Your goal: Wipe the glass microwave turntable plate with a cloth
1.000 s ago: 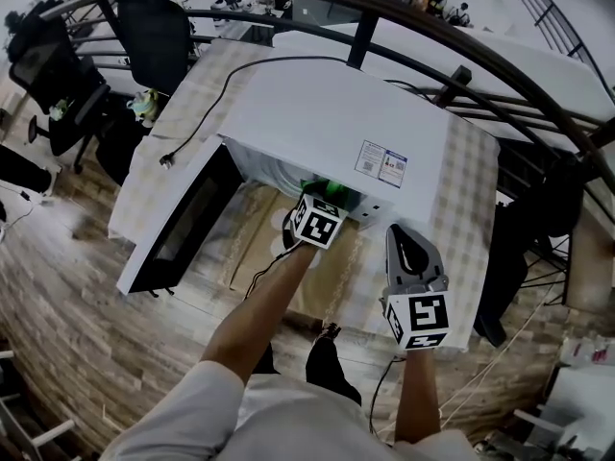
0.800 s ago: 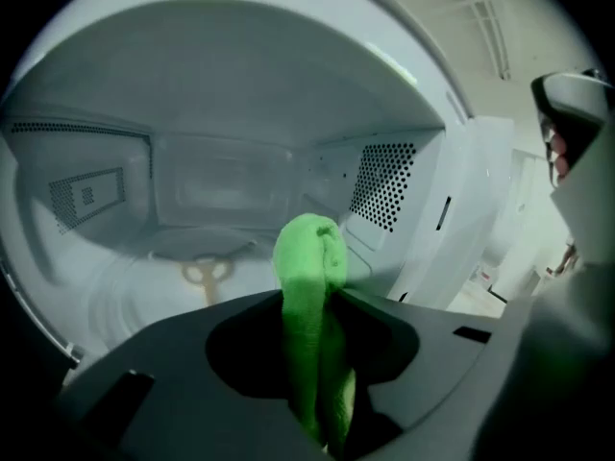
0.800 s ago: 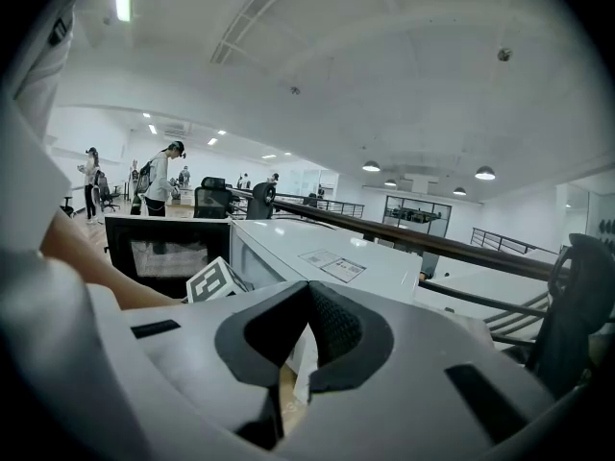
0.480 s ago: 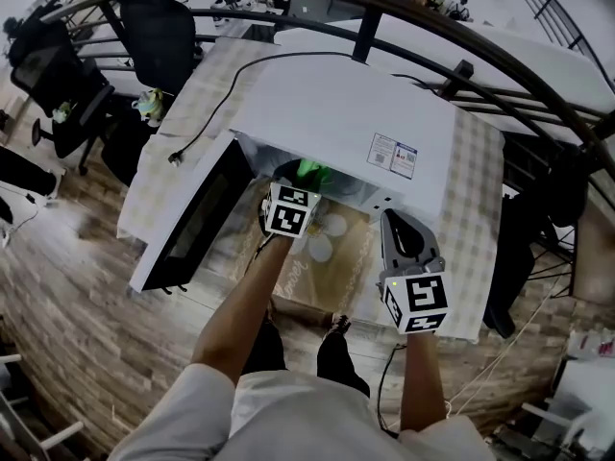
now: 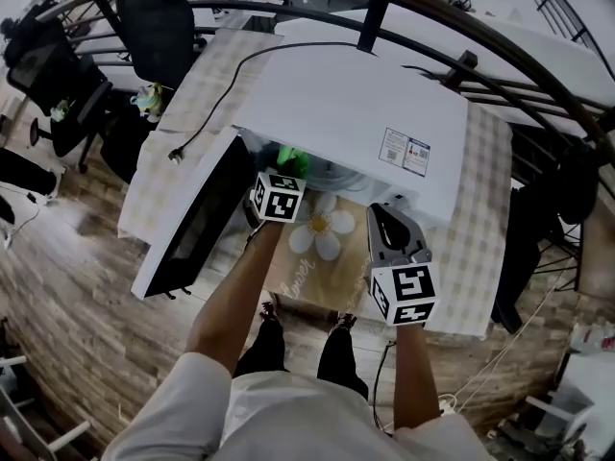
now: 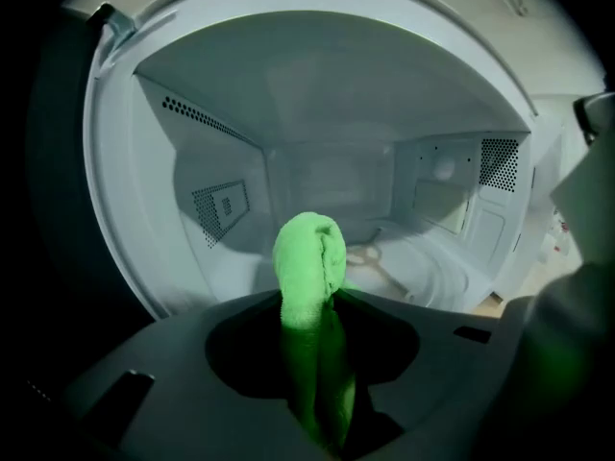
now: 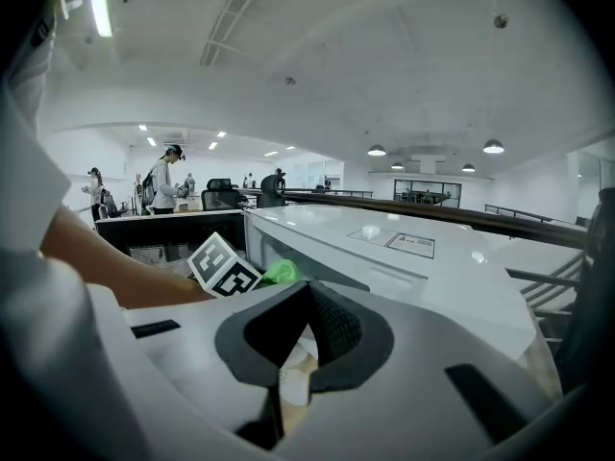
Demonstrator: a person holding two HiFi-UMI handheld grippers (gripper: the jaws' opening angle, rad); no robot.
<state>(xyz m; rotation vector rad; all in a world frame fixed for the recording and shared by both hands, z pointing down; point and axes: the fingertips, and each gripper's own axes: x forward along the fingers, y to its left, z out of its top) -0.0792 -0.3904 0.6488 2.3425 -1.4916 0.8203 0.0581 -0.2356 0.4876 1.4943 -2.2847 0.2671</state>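
Observation:
The white microwave (image 5: 356, 113) stands on the table with its door (image 5: 197, 214) swung open to the left. My left gripper (image 5: 286, 173) is at the left side of the opening, shut on a folded green cloth (image 5: 291, 159). In the left gripper view the cloth (image 6: 307, 253) sticks up out of the left gripper (image 6: 312, 305) and faces the cavity. The glass turntable plate (image 6: 437, 275) lies on the cavity floor, ahead and to the right, apart from the cloth. My right gripper (image 5: 382, 213) hovers over the table in front of the microwave, shut (image 7: 306, 291) and holding nothing.
A mat with a daisy print (image 5: 327, 233) lies before the microwave, between my grippers. The power cord (image 5: 207, 104) trails off to the left. Black office chairs (image 5: 154, 27) and a curved railing (image 5: 461, 60) ring the table. People stand far off (image 7: 165, 176).
My left gripper has slid left along the microwave opening with the green cloth, uncovering the daisy mat. The right gripper has stayed about where it was.

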